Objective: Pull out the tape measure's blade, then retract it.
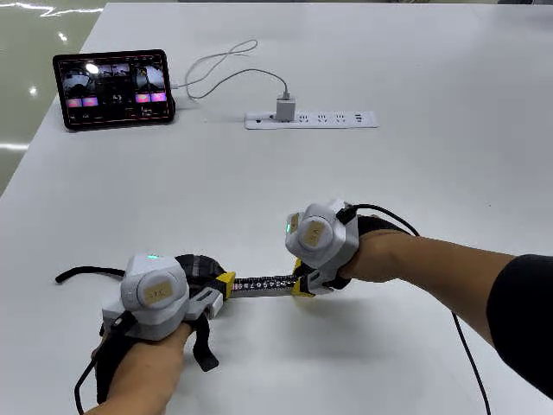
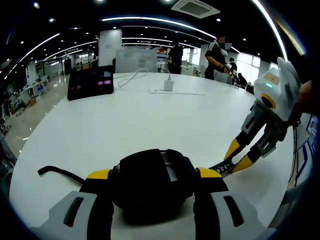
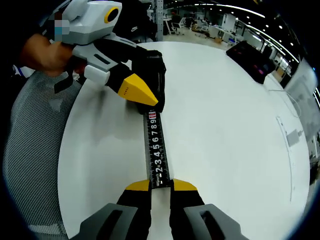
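Note:
The black tape measure case lies on the white table, and my left gripper is shut on it, yellow-tipped fingers on both sides. In the head view the left gripper sits at the lower left with the case partly hidden under it. A short length of blade with black numbers runs from the case to my right gripper, which is shut on the blade's end. In the head view the blade spans the gap to the right gripper.
A tablet stands at the far left of the table. A white power strip with a charger and cable lies behind the grippers. The tape measure's black strap trails left. People stand in the background.

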{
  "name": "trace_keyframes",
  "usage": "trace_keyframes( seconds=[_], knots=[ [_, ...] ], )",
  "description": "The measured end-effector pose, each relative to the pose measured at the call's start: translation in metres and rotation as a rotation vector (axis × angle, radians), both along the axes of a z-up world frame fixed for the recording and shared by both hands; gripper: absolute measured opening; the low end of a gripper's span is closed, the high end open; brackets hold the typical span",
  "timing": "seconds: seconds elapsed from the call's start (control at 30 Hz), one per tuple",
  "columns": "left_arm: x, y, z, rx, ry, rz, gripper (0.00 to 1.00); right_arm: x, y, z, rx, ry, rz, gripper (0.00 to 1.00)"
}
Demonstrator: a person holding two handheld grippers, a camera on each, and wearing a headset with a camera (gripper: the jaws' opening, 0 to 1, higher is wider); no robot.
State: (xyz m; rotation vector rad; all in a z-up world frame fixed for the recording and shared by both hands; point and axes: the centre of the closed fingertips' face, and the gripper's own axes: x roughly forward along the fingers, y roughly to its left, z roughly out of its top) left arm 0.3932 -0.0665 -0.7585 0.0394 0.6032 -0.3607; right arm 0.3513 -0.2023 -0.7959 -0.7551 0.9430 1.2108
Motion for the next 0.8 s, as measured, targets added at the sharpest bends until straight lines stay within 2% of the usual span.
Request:
trace_keyframes(
  seconds=[0.37,0.8],
  knots=[
    [0.0000,0.0000,-0.0001,-0.002,0.000,0.000,0.60,0.0020,0.0052,0.0000,0.012,0.011,-0.053,0.09],
    [0.0001,-0.0001,-0.0004,-0.004,0.001,0.000,0.60,0.0033,0.0095,0.0004,0.026,0.009,-0.044,0.09]
  ],
)
